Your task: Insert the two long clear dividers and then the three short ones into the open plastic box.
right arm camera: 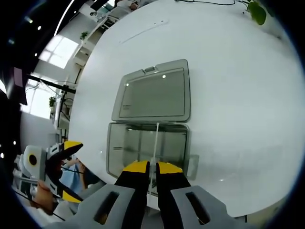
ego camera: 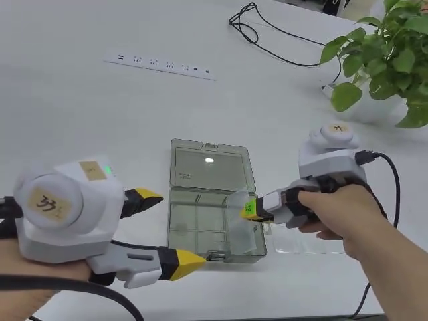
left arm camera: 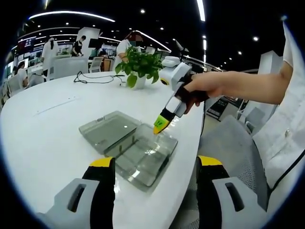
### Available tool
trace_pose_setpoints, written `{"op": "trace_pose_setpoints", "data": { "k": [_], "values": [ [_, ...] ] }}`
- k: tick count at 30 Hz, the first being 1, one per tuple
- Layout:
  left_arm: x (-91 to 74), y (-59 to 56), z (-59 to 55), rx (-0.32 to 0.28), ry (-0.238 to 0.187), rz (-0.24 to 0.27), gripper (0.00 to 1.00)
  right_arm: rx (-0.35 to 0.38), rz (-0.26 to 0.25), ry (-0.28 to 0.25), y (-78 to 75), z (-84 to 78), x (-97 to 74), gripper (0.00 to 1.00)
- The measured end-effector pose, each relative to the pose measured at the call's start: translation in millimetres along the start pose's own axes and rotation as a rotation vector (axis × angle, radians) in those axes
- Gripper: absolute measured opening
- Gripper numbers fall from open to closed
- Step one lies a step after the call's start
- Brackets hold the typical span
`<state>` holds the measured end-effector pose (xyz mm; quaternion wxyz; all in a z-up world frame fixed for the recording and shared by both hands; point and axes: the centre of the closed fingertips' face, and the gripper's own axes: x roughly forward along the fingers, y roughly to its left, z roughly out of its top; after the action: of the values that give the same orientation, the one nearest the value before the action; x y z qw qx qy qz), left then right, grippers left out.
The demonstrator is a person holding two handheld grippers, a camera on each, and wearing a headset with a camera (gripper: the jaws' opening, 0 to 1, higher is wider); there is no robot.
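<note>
Left gripper (ego camera: 184,229): my jaws stand wide apart with nothing between them. In the head view I hover at about 8 o'clock from the plastic box, yellow tips pointing toward its near left corner, clear of it.

Right gripper (right arm camera: 152,168): my jaws are pinched onto the near end of a clear divider. In the head view I reach in from 3 o'clock, tip over the right part of the tray, with my hand (ego camera: 341,214) wrapped round the body.

Clear divider (right arm camera: 156,138): it stands on edge inside the tray. In the right gripper view it runs from my tips at 6 o'clock straight toward the hinge side at 12 o'clock. I cannot tell if it is a long one or a short one, or if it is seated in its slots.

Plastic box (ego camera: 175,227): open at the middle of the table (ego camera: 80,120), with the lid laid flat at 12 o'clock from the tray.

Loose clear pieces (ego camera: 304,244): these lie flat on the table at 3 o'clock from the tray, just beside it and partly under my right hand. I cannot tell how many.

Power strip (ego camera: 160,65): well apart from the box, at 11 o'clock.

Plant (ego camera: 388,53): at 2 o'clock, at the far right of the table.

Cable (ego camera: 267,33): black, looping at 12 to 1 o'clock near the plant.
</note>
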<state>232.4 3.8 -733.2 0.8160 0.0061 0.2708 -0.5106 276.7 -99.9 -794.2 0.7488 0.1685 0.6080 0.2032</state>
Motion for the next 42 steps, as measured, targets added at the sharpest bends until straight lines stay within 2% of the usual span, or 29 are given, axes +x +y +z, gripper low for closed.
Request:
{"op": "trace_pose_setpoints", "data": {
  "k": [3, 8, 15, 25, 42],
  "values": [
    [-0.4, 0.2, -0.7, 0.000, 0.002, 0.001, 0.69, -0.006, 0.000, -0.003, -0.7, 0.7, 0.7, 0.07],
    [-0.7, 0.7, -2.1, 0.002, 0.007, 0.004, 0.69, -0.058, -0.016, -0.011, 0.6, -0.1, 2.8, 0.07],
    [-0.8, 1.3, -2.0, 0.001, 0.006, 0.006, 0.69, -0.057, -0.022, -0.013, -3.7, 3.7, 0.3, 0.07],
    [0.2, 1.4, -0.5, -0.002, 0.001, 0.003, 0.69, -0.050, -0.013, -0.014, -0.8, 3.6, 0.3, 0.07],
    [0.4, 0.4, -1.2, -0.005, 0.002, 0.002, 0.69, -0.097, -0.038, -0.018, -0.3, 1.4, 1.8, 0.07]
  ]
}}
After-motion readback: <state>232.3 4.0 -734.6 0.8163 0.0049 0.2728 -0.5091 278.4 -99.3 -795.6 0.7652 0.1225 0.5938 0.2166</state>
